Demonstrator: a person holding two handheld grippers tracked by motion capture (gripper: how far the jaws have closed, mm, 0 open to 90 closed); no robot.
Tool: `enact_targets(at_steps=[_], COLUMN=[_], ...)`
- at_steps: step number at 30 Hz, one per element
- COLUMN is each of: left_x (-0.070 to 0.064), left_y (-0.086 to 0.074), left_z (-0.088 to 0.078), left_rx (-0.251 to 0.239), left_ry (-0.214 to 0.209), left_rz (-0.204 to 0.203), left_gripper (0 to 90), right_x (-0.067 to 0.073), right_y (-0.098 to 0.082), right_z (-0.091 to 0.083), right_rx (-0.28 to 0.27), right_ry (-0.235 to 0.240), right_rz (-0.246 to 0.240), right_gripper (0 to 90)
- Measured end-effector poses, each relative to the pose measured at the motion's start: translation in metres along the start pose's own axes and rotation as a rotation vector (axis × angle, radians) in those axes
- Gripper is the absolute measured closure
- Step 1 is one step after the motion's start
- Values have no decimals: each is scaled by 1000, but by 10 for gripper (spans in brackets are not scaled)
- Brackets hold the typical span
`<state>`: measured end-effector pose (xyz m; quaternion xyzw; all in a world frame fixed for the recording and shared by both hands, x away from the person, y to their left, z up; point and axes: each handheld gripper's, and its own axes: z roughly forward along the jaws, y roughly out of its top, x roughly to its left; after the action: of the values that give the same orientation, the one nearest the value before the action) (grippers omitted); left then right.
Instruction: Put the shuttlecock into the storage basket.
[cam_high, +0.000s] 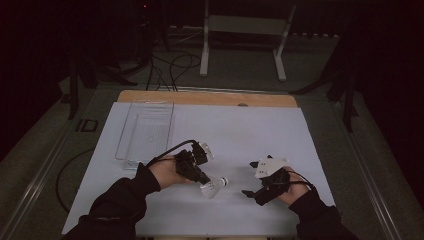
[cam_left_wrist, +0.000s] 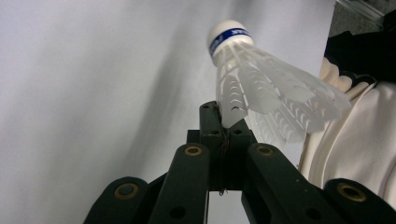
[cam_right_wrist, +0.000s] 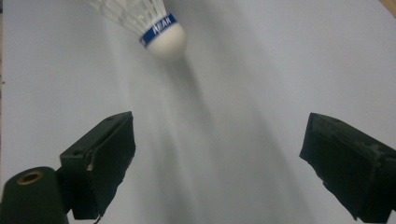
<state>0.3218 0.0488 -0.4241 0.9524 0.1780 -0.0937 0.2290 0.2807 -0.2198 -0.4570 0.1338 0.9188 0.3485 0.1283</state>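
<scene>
A white sheet covers most of the wooden table, whose bare edge shows along the far side. On the left part of the sheet, toward the far edge, lies a clear plastic tray, long and shallow.

Nearer the person, two dark-sleeved forearms come in from the bottom of the high view. The left gripper sits just in front of the tray's near end, with a black cable looping off it. In the left gripper view its black jaws are pressed together on the edge of the feather skirt of a white shuttlecock, pinching a single feather tip between the pads. The shuttlecock juts out past the jaws with its rounded cork nose and blue band pointing away from the gripper, toward the right hand. In the high view it is at the middle of the sheet's near half; whether it touches the sheet I cannot tell.

The right gripper, topped by its grey three-cornered plate, is apart from the shuttlecock on the right. In the right gripper view its jaws are spread wide, with nothing between them, and the shuttlecock's cork nose shows ahead of them at the top of that view.
</scene>
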Motion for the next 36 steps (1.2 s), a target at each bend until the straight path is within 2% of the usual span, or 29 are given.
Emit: enact_targets(at_steps=[1,3,11,13,19,20,23,32,36], left_x=[0,0,2,2,4,6,10,21,24], left_y=[0,-1,-1,0,-2,-2,-4,-9,-12], left_z=[0,-2,-13,-19,-31,-33,-43,-59,-64], left_rx=[0,3,-1,-7,-20,-21,-18,-30,-39], left_ry=[0,0,16,25,41,47,69,101,112], left_rz=[0,-10,-9,-12,-21,-18,-29,-60,-75], left_gripper=[900,900,900,900,900,900,900,900,900], right_x=[0,5,14,17,21,21,20,20,20], right_y=[0,-6,-17,-21,-27,-30,-35,-47,-51], right_z=[0,-3,-3,-5,-8,-9,-11,-12,-10], right_rx=[0,-18,-6,-24,-34,-34,-45,-70,-76], right_ry=[0,-34,-59,-72,-69,-54,-55,-104,-109], right_rz=[0,10,56,87,138,169,202,229,238], right_gripper=[96,96,97,97,97,98,98,98,98])
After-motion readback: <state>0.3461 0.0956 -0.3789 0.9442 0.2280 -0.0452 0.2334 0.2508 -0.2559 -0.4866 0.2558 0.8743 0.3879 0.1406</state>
